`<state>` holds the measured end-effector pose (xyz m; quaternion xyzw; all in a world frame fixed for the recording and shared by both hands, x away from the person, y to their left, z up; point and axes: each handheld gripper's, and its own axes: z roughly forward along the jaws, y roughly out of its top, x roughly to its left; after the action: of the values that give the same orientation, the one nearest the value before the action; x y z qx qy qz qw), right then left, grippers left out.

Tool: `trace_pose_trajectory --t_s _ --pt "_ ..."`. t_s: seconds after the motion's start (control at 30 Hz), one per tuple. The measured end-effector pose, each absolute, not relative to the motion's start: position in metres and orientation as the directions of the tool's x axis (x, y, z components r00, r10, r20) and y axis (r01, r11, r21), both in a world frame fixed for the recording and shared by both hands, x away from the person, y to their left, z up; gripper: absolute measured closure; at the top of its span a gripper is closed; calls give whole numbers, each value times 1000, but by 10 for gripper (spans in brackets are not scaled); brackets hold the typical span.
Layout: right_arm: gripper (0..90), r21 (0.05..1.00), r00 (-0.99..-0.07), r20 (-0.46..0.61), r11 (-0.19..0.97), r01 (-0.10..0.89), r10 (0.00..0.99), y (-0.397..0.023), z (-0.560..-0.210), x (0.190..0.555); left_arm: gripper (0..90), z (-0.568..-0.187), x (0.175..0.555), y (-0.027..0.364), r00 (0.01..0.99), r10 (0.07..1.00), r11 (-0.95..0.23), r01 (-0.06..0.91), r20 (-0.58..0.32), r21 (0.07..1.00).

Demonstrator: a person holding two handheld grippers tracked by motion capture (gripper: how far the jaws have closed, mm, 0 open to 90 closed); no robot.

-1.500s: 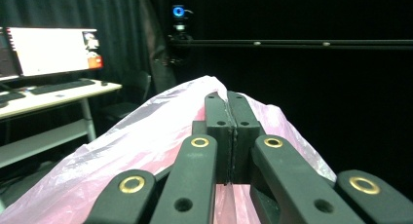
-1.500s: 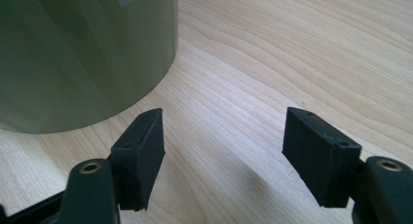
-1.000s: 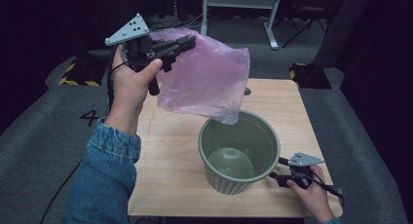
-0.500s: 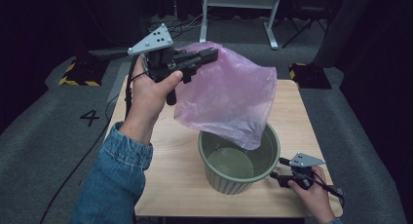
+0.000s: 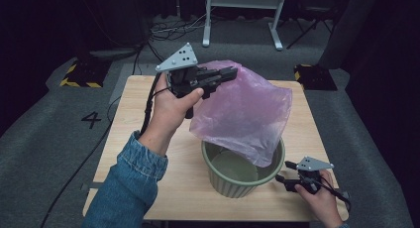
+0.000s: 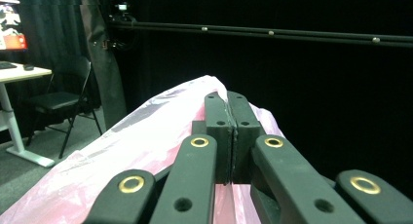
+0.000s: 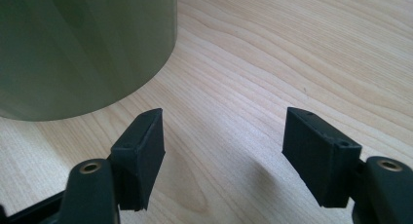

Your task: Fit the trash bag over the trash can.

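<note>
A thin pink plastic bag (image 5: 245, 111) hangs in the air above the table, its lowest corner dipping into the mouth of a green bucket (image 5: 237, 181). My left gripper (image 5: 229, 72) is shut on the bag's top edge; in the left gripper view the two jaws press together on the pink film (image 6: 146, 146). My right gripper (image 5: 283, 171) rests low on the table just right of the bucket, open, with bare wood between its fingers. The bucket's green wall (image 7: 83, 48) stands close at the upper left in the right gripper view.
The wooden table (image 5: 138, 119) has free surface on its left half. Grey floor surrounds it, with a white frame stand (image 5: 242, 15) and cables behind. A folding chair (image 6: 58, 97) and a desk stand far off in the left gripper view.
My left gripper has carried the bag to the right and forward, so the bag now hangs over the bucket with its bottom inside the rim. The right gripper has stayed put.
</note>
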<state>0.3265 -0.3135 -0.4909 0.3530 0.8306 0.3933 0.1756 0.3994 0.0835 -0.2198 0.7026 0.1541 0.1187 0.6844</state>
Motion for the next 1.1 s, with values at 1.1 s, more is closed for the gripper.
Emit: trace_pose_trajectory --t_s 1.1 --pt "320 813 -684 -13 406 417 729 -322 -470 322 883 -287 407 62 948 309 -81 104 -75 991"
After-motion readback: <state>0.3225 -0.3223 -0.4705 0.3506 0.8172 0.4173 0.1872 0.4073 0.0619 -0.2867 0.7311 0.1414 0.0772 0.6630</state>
